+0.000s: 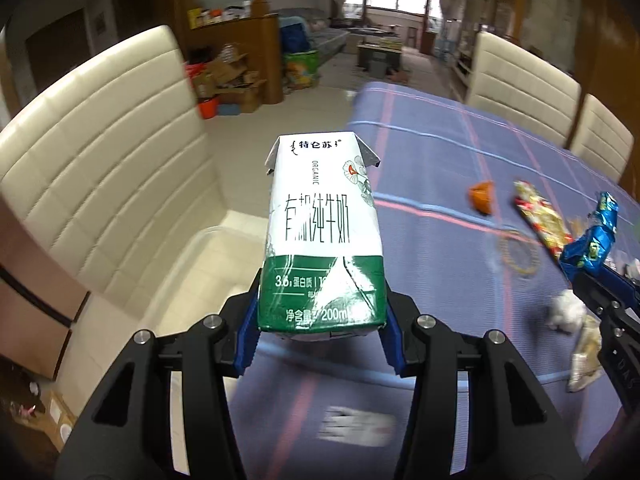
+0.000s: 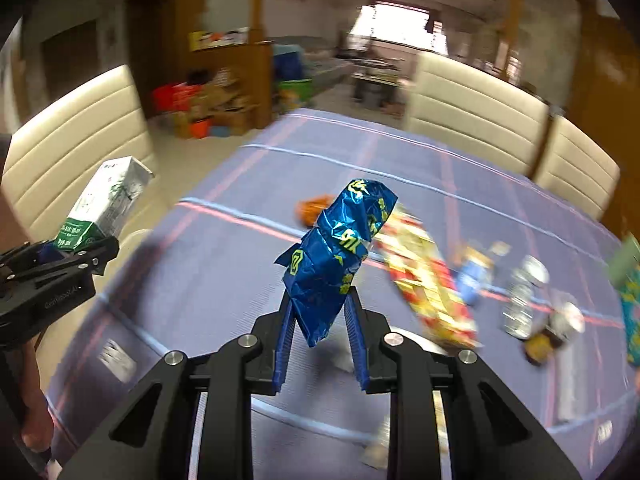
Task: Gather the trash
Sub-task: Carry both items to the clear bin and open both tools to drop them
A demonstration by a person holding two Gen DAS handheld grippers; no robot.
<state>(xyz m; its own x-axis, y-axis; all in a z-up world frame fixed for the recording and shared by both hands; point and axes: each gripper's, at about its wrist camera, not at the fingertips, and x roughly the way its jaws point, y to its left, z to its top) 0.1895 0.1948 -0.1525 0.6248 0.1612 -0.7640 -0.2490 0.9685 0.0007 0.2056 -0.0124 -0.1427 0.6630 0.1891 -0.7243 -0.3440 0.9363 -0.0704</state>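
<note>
Currently in hand: my left tongs (image 1: 320, 344) clamped on a milk carton (image 1: 322, 232), raised off the table edge; my right tongs (image 2: 320, 344) clamped on a blue wrapper (image 2: 336, 264), lifted above the cloth; left ahead and right of them: orange peel (image 2: 314, 208), red-yellow packet (image 2: 428, 284), crushed bottle (image 2: 522, 296), scraps; neither piece binned yet, no bin seen

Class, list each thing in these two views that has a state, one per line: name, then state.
left gripper: shut on milk carton
milk carton: held aloft, dented
right gripper: shut on blue wrapper
blue wrapper: held aloft, crumpled
red-yellow packet: lying on tablecloth
</note>
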